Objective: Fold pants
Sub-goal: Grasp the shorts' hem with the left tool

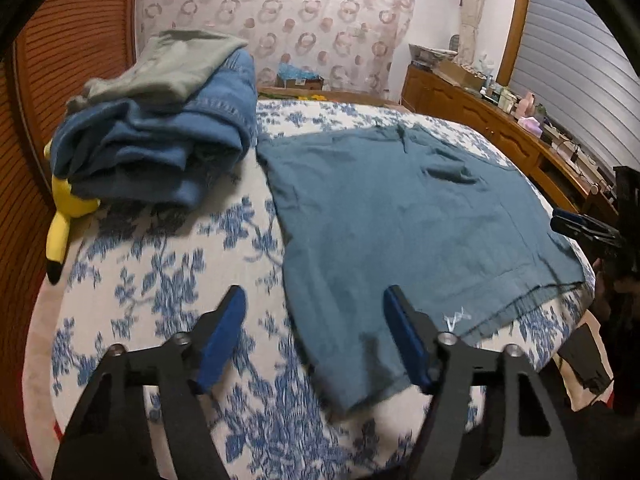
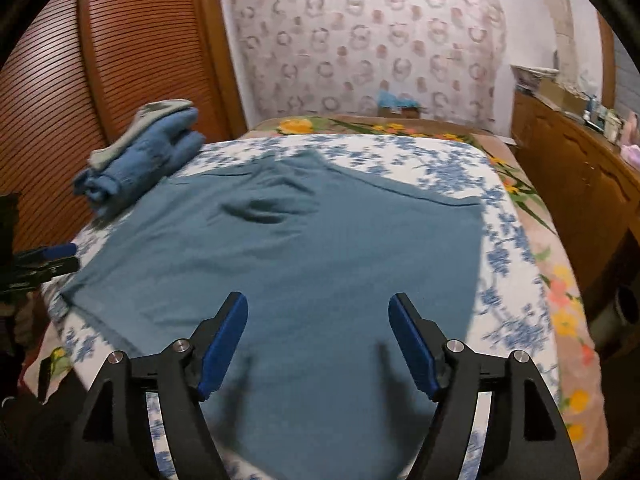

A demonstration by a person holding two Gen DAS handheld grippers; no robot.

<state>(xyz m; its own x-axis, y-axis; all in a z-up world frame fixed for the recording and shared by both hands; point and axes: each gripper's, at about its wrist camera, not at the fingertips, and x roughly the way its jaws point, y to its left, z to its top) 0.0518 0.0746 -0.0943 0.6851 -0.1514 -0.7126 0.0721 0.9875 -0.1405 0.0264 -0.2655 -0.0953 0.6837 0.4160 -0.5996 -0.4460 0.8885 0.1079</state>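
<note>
Teal-blue pants (image 1: pixel 400 216) lie spread flat on the bed, and show large in the right wrist view (image 2: pixel 304 256). My left gripper (image 1: pixel 314 300) is open and empty, hovering above the near left edge of the pants, its right finger over the fabric. My right gripper (image 2: pixel 318 306) is open and empty above the near part of the pants. The right gripper also shows at the right edge of the left wrist view (image 1: pixel 580 228), and the left gripper at the left edge of the right wrist view (image 2: pixel 44 258).
A stack of folded jeans and a grey garment (image 1: pixel 160 128) sits at the bed's far left, with a yellow plush toy (image 1: pixel 64 216) beside it. The bed has a blue floral cover (image 1: pixel 160 280). A wooden dresser (image 2: pixel 580 168) stands to the right, a slatted wardrobe (image 2: pixel 80 80) to the left.
</note>
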